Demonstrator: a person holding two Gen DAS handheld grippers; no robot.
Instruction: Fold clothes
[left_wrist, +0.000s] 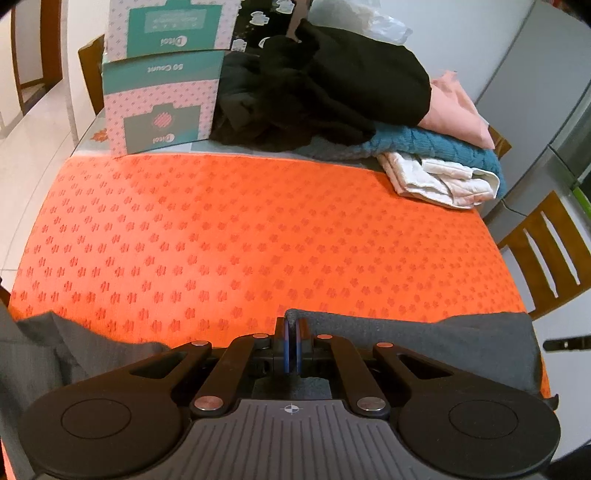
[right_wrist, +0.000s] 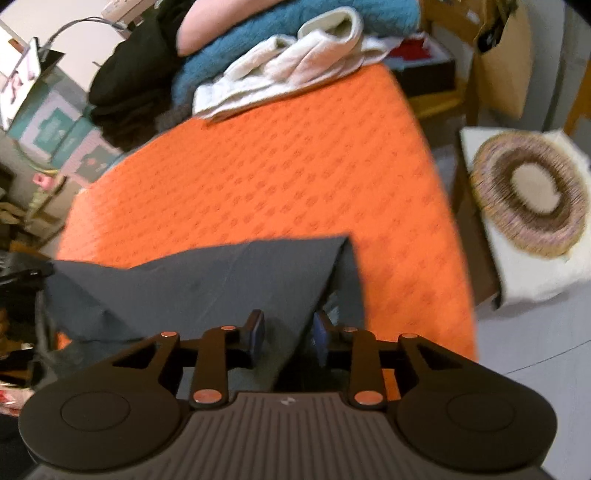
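Left gripper: fingers pressed together, pinching the top edge of a grey garment. The pinched bit of cloth pokes up just above the fingertips. From there the grey fabric runs right along the near edge of the orange mat, and another grey fold lies at lower left.

Right gripper: fingers apart, wide gap. The grey garment passes between them; a fold edge runs down through the gap. The pads do not appear to press it. View is motion-blurred. The garment's raised corner stands just beyond the right finger, over the mat.

Garment position: near edge of the mat, partly draped toward the person, lifted at the grippers.

Far side of the mat: a pile of clothes. Black garment on top, pink cloth beside it, teal knit under both, white cloth at the front, touching the mat. Left of the pile, two patterned boxes, stacked.

Right of the table: wooden chair. Right view shows a round woven mat on a white box.
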